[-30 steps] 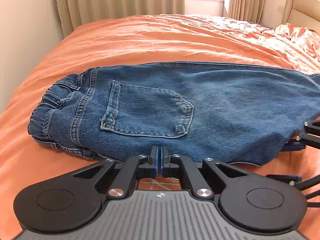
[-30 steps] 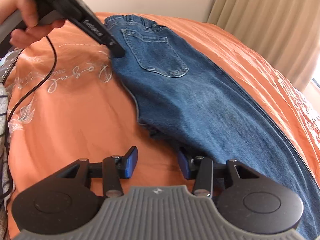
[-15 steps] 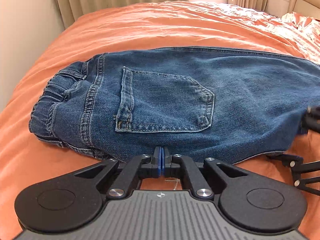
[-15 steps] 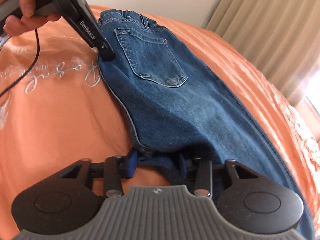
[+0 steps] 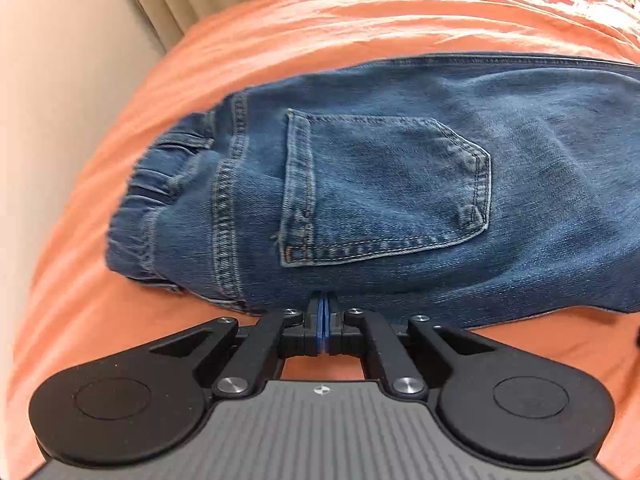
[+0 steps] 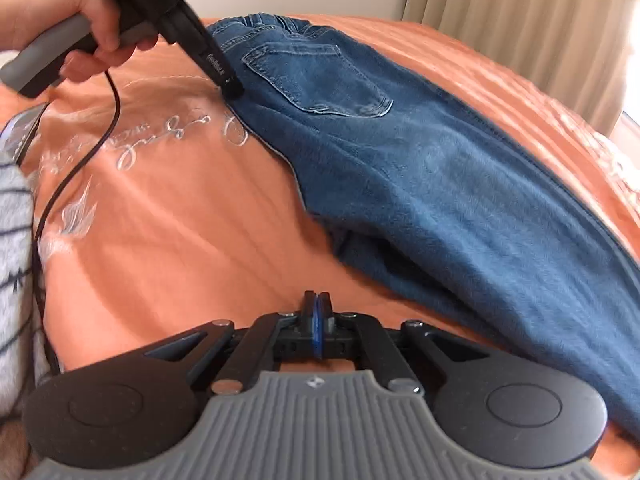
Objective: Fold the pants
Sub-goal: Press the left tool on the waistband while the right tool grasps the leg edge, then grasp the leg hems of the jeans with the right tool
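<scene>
The bed [image 6: 168, 216] fills both frames, with the jeans [image 6: 420, 168] running from upper centre to lower right. The left hand-held gripper [image 5: 322, 312] is clenched on their near edge by the back pocket [image 5: 384, 192]; the right hand-held gripper [image 6: 316, 316] is clenched on nothing. Judgement: regrip the leg edge, then lift both sides level.

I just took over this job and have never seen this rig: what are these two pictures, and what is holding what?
No robot here: a person holds a two-finger gripper in each hand, each with a camera looking along its fingers. One picture comes from the left gripper, the other from the right gripper. Blue jeans lie on an orange bedspread, back pocket up. The left gripper is shut, apparently pinching the jeans' near edge below the pocket; the right view shows it too, in the person's left hand. The right gripper is shut on nothing, over bedspread.
</scene>
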Demonstrator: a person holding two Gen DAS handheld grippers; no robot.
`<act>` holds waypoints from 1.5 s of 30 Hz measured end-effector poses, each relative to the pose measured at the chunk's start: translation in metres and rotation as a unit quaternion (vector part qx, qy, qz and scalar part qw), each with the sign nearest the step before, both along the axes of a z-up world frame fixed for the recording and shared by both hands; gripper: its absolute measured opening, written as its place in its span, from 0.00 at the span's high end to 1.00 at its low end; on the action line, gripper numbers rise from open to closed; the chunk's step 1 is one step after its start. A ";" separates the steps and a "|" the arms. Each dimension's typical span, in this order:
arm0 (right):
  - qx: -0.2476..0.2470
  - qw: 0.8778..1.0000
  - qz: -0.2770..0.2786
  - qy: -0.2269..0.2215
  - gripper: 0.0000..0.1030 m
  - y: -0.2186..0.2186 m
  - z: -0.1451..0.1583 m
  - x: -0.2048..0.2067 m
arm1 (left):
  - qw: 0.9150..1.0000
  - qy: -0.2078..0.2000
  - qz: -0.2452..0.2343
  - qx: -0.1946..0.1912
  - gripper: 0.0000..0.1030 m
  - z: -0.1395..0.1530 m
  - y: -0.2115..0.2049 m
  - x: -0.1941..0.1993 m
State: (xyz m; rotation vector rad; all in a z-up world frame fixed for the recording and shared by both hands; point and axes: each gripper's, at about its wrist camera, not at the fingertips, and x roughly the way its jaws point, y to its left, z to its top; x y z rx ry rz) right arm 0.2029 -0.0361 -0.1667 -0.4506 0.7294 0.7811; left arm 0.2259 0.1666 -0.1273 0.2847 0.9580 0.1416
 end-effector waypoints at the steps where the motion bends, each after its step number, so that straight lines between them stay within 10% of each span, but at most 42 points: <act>1: 0.015 1.000 -0.011 0.008 1.00 -0.009 0.005 -0.001 | 1.000 -0.009 -0.003 -0.004 0.95 0.004 -0.001 -0.003; 11: 0.060 0.985 -0.158 -0.026 0.86 -0.098 0.053 0.049 | 0.988 -0.029 -0.079 -0.130 0.94 0.036 -0.038 0.006; 22: 0.072 0.953 -0.282 0.079 0.77 -0.162 0.017 0.198 | 0.981 0.007 -0.045 -0.191 0.94 -0.006 -0.067 0.112; 32: 0.078 0.929 -0.351 0.085 0.79 -0.211 -0.007 0.304 | 0.985 -0.017 -0.021 -0.172 0.94 -0.021 -0.061 0.199; 39: 0.111 0.916 -0.370 0.107 1.00 -0.243 -0.005 0.314 | 0.990 -0.025 -0.010 -0.141 0.94 -0.021 -0.071 0.210; 42: 0.131 0.909 -0.383 0.103 0.65 -0.262 0.008 0.297 | 0.991 -0.037 -0.015 -0.129 0.94 -0.011 -0.079 0.201; 45: 0.157 0.899 -0.394 0.111 0.64 -0.294 0.020 0.268 | 0.989 -0.030 -0.029 -0.145 0.88 -0.001 -0.094 0.191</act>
